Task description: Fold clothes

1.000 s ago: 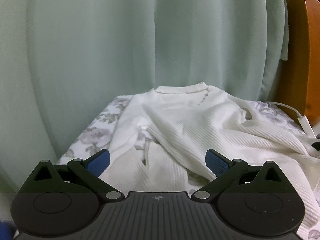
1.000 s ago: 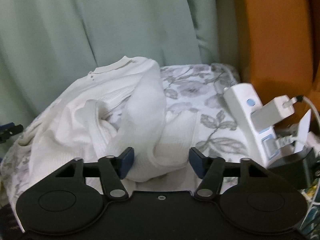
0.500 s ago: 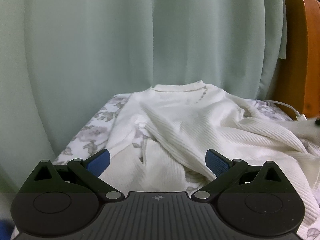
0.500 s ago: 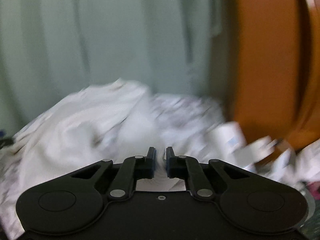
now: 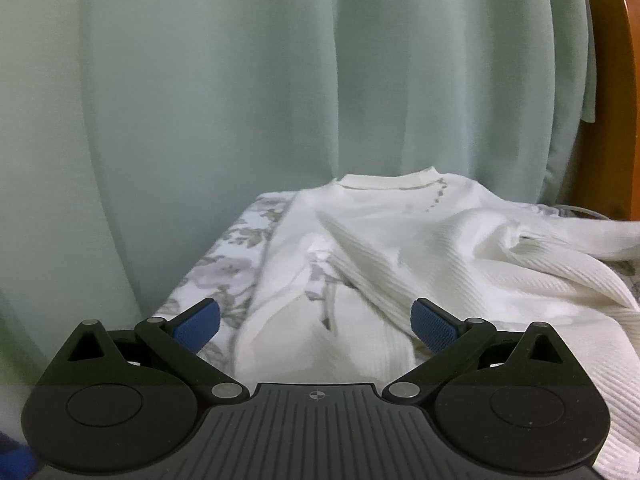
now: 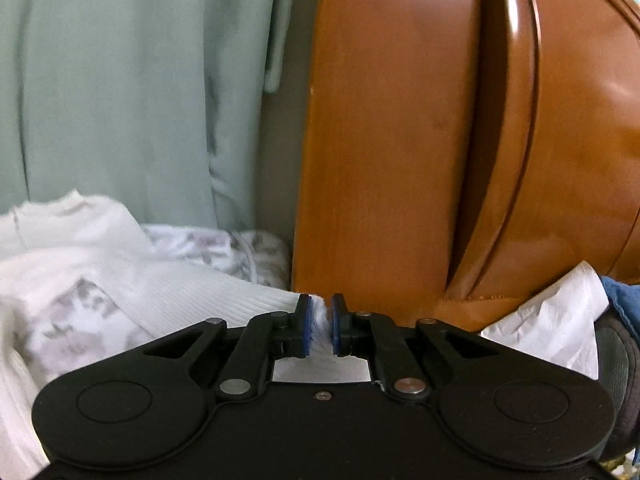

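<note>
Both tongs do different jobs right now. Right gripper [image 6: 319, 326] was wide open a moment ago, with a white sleeve lying between its blue pads. Now the pads [image 6: 306, 330] are squeezed almost together, and a bit of white cloth is pinched between them. It has also swung away from the heap and now faces the brown headboard [image 6: 400, 140]. So the grab looks done, and the sleeve seems to be getting pulled out straight.

Left gripper [image 5: 316, 322] has not changed. Its blue pads [image 5: 198, 320] stand far apart and hold nothing. It hangs just above the near end of the sweater [image 5: 400, 248] and has hardly moved.

That white ribbed sweater is the thing to fold. It lies crumpled on the flowery bedsheet [image 5: 224, 276], with its collar [image 5: 388, 182] at the far end, close to the green curtain [image 5: 240, 100]. One sleeve [image 5: 580, 236] now stretches from the sweater toward the headboard side, where before it lay bunched up. The sweater is not flat yet, so I think the folding has only just begun.

Next to the sweater, beside the headboard, a white cable [image 6: 250, 256] runs over the sheet. Farther from the sweater, past the headboard's foot, sits some crumpled white paper [image 6: 552, 320].
</note>
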Tool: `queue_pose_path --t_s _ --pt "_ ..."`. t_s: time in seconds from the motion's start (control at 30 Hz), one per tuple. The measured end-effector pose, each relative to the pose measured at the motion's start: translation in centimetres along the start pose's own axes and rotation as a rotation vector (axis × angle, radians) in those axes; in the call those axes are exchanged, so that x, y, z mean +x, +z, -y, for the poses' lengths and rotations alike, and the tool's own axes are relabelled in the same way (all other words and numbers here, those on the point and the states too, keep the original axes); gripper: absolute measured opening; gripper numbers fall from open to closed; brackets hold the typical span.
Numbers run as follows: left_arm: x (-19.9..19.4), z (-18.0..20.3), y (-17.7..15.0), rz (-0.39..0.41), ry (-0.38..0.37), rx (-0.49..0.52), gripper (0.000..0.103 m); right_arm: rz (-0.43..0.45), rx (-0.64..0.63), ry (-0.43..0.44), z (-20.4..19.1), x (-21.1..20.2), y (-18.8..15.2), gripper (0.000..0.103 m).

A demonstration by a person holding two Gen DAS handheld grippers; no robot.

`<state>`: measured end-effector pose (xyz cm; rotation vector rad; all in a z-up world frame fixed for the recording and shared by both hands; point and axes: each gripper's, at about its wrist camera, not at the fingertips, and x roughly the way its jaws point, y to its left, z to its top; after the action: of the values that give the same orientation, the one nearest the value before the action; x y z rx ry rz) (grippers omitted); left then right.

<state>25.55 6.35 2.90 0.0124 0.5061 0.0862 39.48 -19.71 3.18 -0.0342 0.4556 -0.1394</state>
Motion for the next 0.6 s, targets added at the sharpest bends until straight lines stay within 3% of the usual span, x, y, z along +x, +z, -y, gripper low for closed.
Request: queue_pose_path --t_s 0.27,0.53,0.6 --pt "0.1 -1.5 -0.3 -0.015 0.044 -0.021 0.103 -0.016 -0.027 -0.019 -0.5 -0.2 -0.1 0.012" --pt "0.7 -2.7 -1.4 -0.056 0.056 -0.039 0.103 0.034 -0.013 0.02 -0.4 -2.1 0.7 0.028" --pt "0.7 -3.0 -1.7 -0.065 0.05 -0.049 0.103 0.065 -0.019 0.03 -0.7 -3.3 1.0 0.04"
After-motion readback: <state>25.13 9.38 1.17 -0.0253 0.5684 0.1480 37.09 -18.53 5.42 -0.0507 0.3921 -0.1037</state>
